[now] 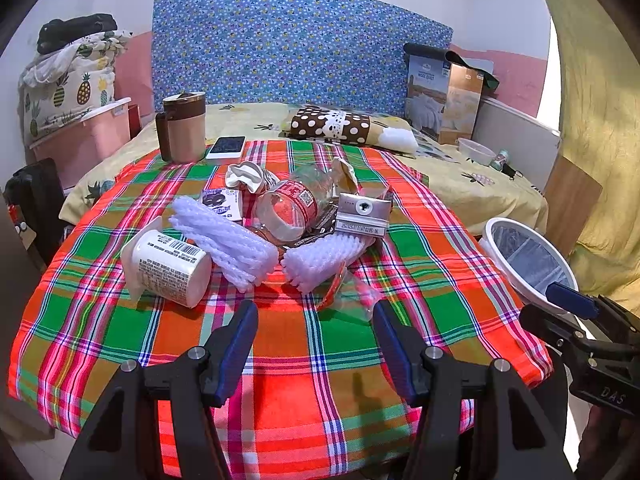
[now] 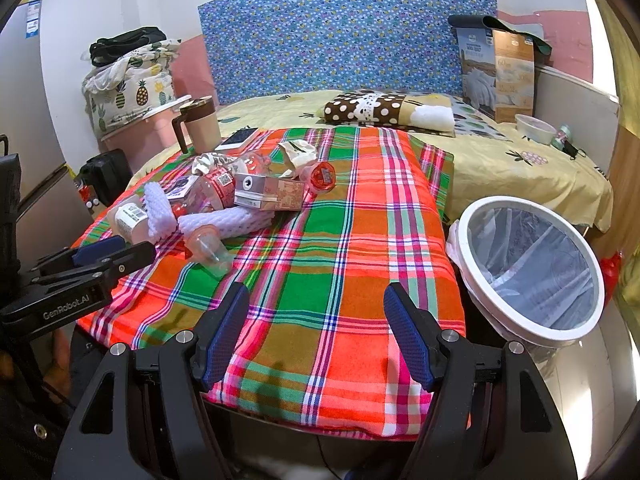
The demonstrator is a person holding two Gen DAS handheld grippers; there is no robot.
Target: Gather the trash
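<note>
Lying on a bench draped in a woven plaid cloth [image 1: 328,360] of orange, green and pink, the trash sits heaped on the left half. Farthest left is a white cylindrical yogurt cup [image 1: 168,266] on its side, its label printed with a barcode. Beside it lie two ribbed white foam net sleeves [image 1: 224,240], soft and tubular. Behind them a crushed clear plastic bottle [image 1: 288,210] with a red label rests against a small silver-and-tan carton [image 1: 362,214]. A clear lidded plastic cup [image 2: 208,248] lies nearest. The left gripper [image 1: 316,344] hovers above the near cloth, fingers spread wide and empty. The right gripper [image 2: 316,332] hangs likewise wide and empty. At far right stands a round white-rimmed bin [image 2: 532,272] lined with a translucent bag.
</note>
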